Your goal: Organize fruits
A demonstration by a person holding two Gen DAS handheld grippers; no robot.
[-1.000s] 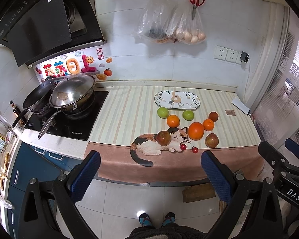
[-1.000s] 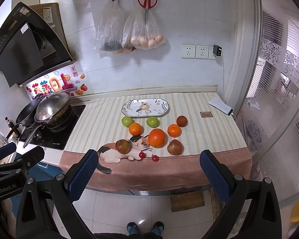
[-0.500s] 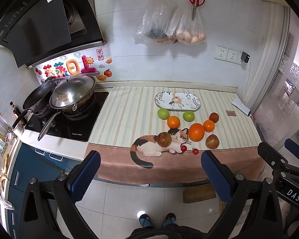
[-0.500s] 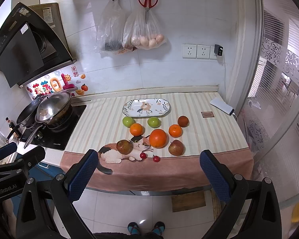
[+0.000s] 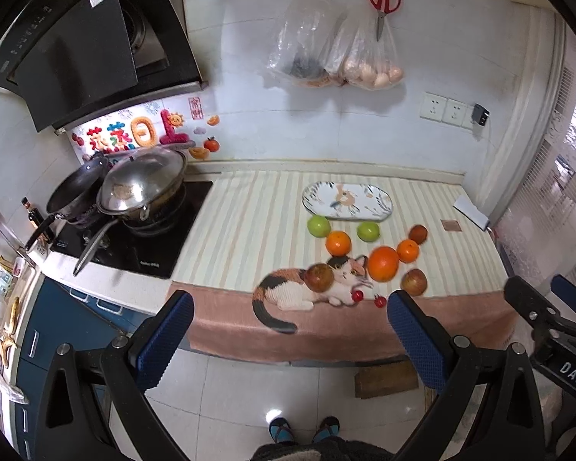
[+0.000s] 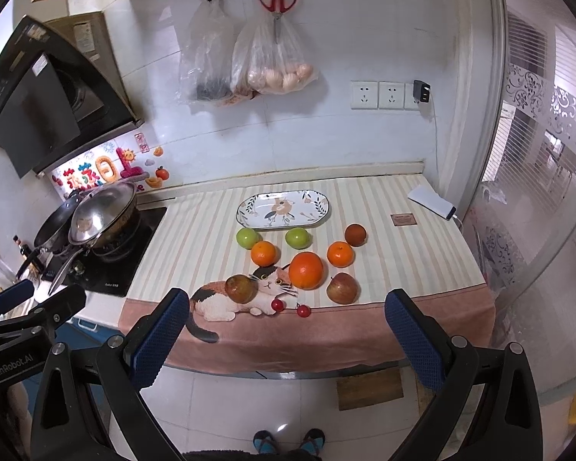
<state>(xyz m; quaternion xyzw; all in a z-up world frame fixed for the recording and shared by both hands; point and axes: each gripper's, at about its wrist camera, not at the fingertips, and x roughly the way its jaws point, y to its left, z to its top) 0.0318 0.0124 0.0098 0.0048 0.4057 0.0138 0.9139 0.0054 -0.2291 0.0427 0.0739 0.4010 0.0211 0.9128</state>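
Note:
Several fruits lie loose on the striped cloth of the counter: two green apples (image 6: 247, 237), three oranges, the biggest (image 6: 305, 270) in the middle, two red apples (image 6: 342, 288), a brown fruit (image 6: 355, 234) and two cherries (image 6: 277, 304). An empty oval patterned plate (image 6: 283, 209) sits behind them; it also shows in the left wrist view (image 5: 346, 201). My left gripper (image 5: 288, 342) and right gripper (image 6: 284, 340) are both open and empty, held in front of the counter, away from the fruit.
A hob with a lidded wok (image 6: 101, 213) and a pan stands at the counter's left. Bags and scissors (image 6: 277, 0) hang on the wall. A white power bank (image 6: 431, 201) lies at the right. A wooden block (image 6: 368, 386) sits on the floor.
Both grippers have moved slightly closer to the counter; the fruit looks a little larger. Nothing on the counter has moved.

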